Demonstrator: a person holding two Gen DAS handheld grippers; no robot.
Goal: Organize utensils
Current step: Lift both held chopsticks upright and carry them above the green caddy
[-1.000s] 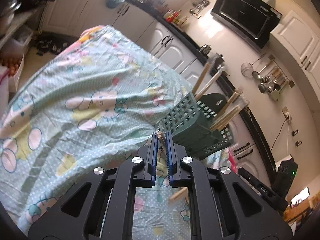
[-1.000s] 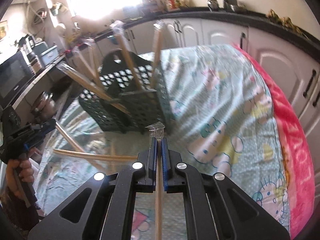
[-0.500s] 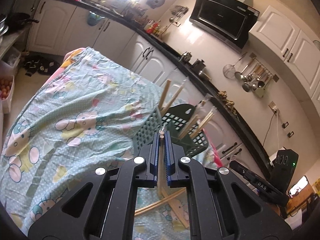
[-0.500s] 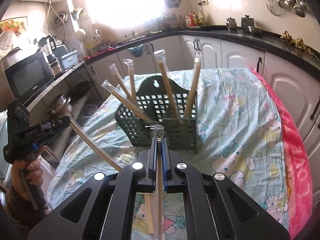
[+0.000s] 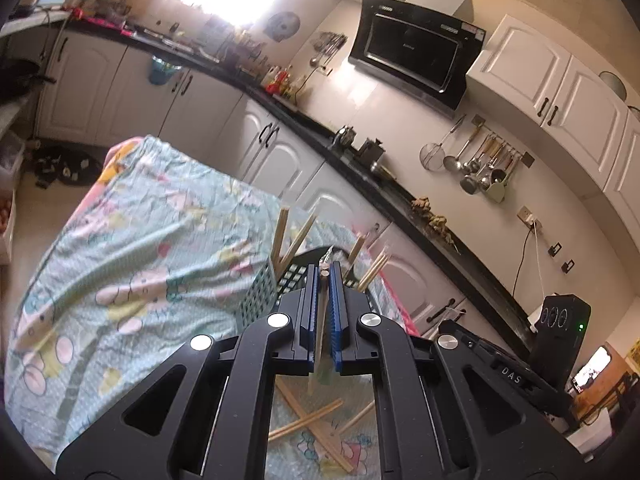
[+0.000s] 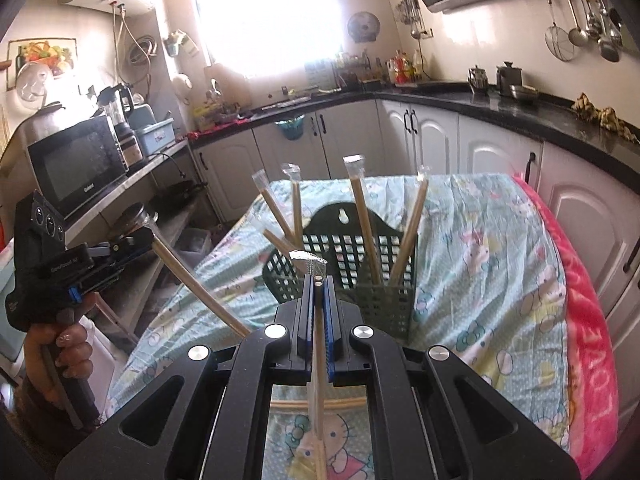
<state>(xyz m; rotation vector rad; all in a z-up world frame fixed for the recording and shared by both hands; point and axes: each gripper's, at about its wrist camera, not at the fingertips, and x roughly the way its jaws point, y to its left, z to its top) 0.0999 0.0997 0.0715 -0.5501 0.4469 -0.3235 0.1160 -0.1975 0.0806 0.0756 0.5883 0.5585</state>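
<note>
With a wrapped chopstick pair clamped in the closed left gripper and another in the right gripper, each is best tipped upright over the green basket on the worktop before release.

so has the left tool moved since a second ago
Yes. In the right wrist view the left tool, shut on wrapped chopsticks, has risen: it was below the microwave and is now beside it.
</note>
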